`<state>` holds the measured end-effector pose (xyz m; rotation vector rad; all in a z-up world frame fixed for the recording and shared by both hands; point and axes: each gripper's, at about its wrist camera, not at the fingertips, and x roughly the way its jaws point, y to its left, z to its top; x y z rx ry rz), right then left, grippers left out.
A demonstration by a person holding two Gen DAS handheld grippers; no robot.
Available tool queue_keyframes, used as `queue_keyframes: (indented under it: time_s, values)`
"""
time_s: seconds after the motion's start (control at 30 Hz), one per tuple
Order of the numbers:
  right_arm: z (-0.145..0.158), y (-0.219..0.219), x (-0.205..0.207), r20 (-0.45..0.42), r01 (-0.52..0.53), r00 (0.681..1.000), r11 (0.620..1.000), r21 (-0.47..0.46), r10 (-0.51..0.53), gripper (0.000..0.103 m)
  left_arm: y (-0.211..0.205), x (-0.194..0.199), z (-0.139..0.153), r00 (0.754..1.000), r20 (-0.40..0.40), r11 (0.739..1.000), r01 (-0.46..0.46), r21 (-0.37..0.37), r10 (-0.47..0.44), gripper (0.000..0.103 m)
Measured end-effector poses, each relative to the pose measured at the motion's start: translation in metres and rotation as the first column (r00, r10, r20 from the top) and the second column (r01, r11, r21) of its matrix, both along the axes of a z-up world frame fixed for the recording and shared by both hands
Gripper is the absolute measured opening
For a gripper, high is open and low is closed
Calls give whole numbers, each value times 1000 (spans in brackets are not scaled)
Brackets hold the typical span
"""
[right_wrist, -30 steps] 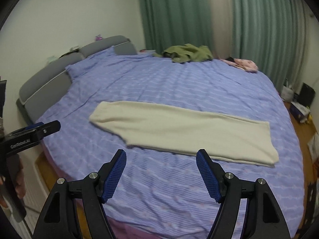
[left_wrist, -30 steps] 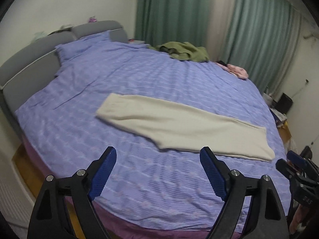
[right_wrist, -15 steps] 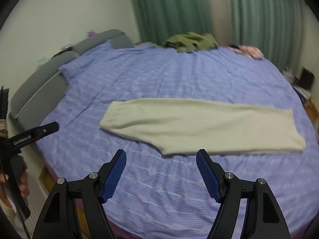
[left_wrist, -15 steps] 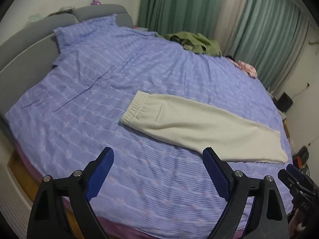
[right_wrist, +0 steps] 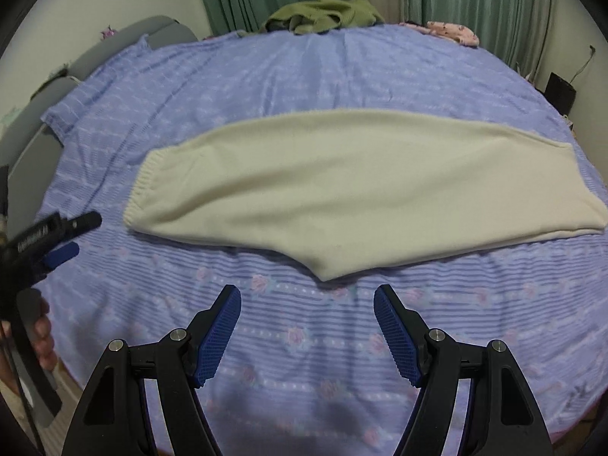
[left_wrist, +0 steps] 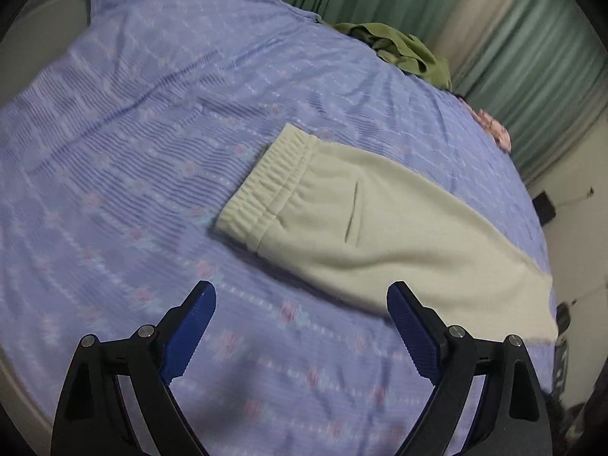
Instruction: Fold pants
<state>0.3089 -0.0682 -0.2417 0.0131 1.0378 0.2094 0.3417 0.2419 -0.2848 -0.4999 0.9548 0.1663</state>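
Both wrist views look steeply down, close over the bed [left_wrist: 114, 152], sharing the cream pants [right_wrist: 342, 182].

We see the pants [right_wrist: 342, 193] lying flat across the middle of the bed [right_wrist: 304, 342], waistband toward nine o'clock; a heap of clothes [right_wrist: 326, 13] sits at twelve, on the bed's far edge

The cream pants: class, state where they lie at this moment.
In both wrist views the cream pants lie flat across the middle of the purple bedspread, waistband toward the headboard, just beyond both open grippers.
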Motion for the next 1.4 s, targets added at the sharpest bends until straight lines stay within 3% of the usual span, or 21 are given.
queue_keyframes:
  time_s: [0.13, 0.2, 0.5, 0.57, 0.7, 0.73, 0.8, 0.83, 0.9, 1.03, 1.13, 1.27, 1.3, 1.4]
  values:
    - [-32, 11, 17, -29, -11, 1000, 1000, -18, 10, 73, 6, 24, -30, 1000, -19, 1000, -17, -4, 17, 92]
    - [-42, 13, 21, -44, -6, 999, 1000, -26, 5, 73, 11, 31, -42, 1000, -12, 999, -25, -41, 24, 92]
    - [-70, 19, 29, -79, 23, 997, 1000, -10, -24, 72, 13, 61, -90, 999, 18, 998, -41, -55, 42, 94]
    - [-72, 21, 31, -80, 25, 996, 1000, -15, -26, 72, 15, 73, -92, 999, 22, 999, -48, -18, 48, 92]
    - [-69, 31, 35, -52, 26, 998, 998, -61, -29, 70, 19, 88, -94, 996, 4, 996, -91, 7, 91, 77]
    - [-67, 33, 37, -44, 22, 999, 998, -66, -25, 69, 21, 88, -93, 995, -5, 995, -98, 3, 98, 73]
    - [-63, 36, 38, -24, 22, 999, 997, -70, -23, 68, 23, 86, -80, 993, 7, 993, -119, 28, 118, 43]
    - [-61, 35, 38, -17, 26, 999, 997, -70, -28, 67, 22, 85, -68, 992, 27, 990, -128, 60, 127, 40]
    - [-58, 31, 36, -9, 37, 999, 998, -56, -38, 67, 20, 86, -54, 990, 55, 987, -131, 90, 126, 37]
    - [-70, 20, 35, -52, 42, 998, 999, -26, -43, 67, 2, 93, -37, 993, 84, 968, -97, 231, 80, 35]
    - [-84, 10, 39, -106, 43, 994, 999, 14, -41, 57, -3, 96, -24, 990, 124, 962, -97, 255, 67, 35]
    - [-100, 5, 50, -126, 40, 991, 999, 33, -36, 53, 0, 101, -17, 989, 129, 962, -99, 254, 68, 35]
    - [-101, 5, 54, -127, 33, 992, 999, 36, -28, 46, 1, 103, -16, 989, 129, 963, -99, 250, 68, 35]
    - [-80, 6, 58, -61, 9, 998, 998, 67, -5, 43, 0, 107, -17, 990, 129, 961, -96, 259, 64, 35]
